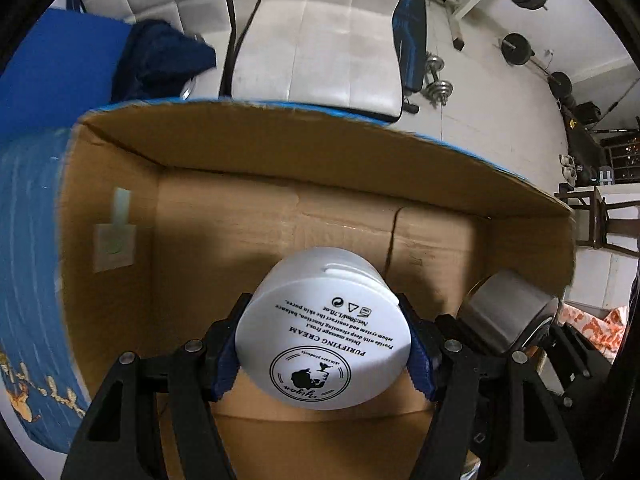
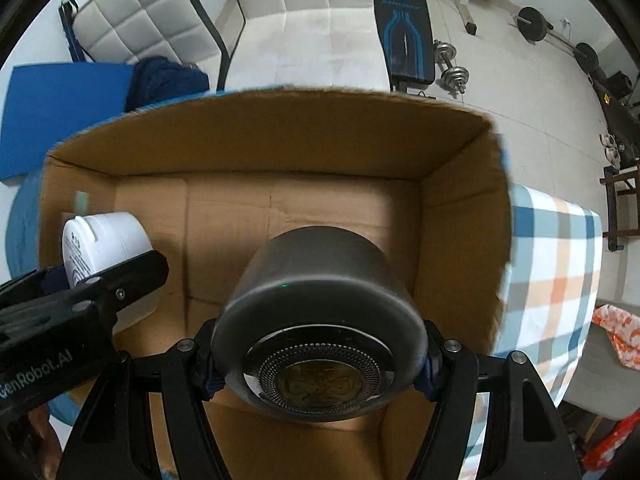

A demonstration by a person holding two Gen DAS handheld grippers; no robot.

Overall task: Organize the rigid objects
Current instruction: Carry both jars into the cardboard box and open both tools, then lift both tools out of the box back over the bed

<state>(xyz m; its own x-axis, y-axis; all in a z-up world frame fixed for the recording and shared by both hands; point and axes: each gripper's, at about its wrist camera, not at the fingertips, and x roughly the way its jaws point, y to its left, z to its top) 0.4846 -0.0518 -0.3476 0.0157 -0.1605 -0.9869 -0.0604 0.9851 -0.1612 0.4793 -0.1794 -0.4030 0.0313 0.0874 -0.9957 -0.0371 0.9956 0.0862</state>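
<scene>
My left tongs (image 1: pixel 324 354) grip a white cream jar (image 1: pixel 324 332) by its sides, its printed base turned toward the camera, held over the open cardboard box (image 1: pixel 280 152). My right tongs (image 2: pixel 320 364) clamp a grey metal tin (image 2: pixel 320 304) likewise, its embossed end facing the lens, above the same box and just beside the jar. The box stands on a checked cloth (image 2: pixel 556 264). Beyond it: a white sofa (image 2: pixel 304 32) and dumbbells (image 2: pixel 452 66) on the floor.

box floor (image 2: pixel 320 208) partly hidden by grey tin (image 2: pixel 320 320), tin's contents unseen
</scene>
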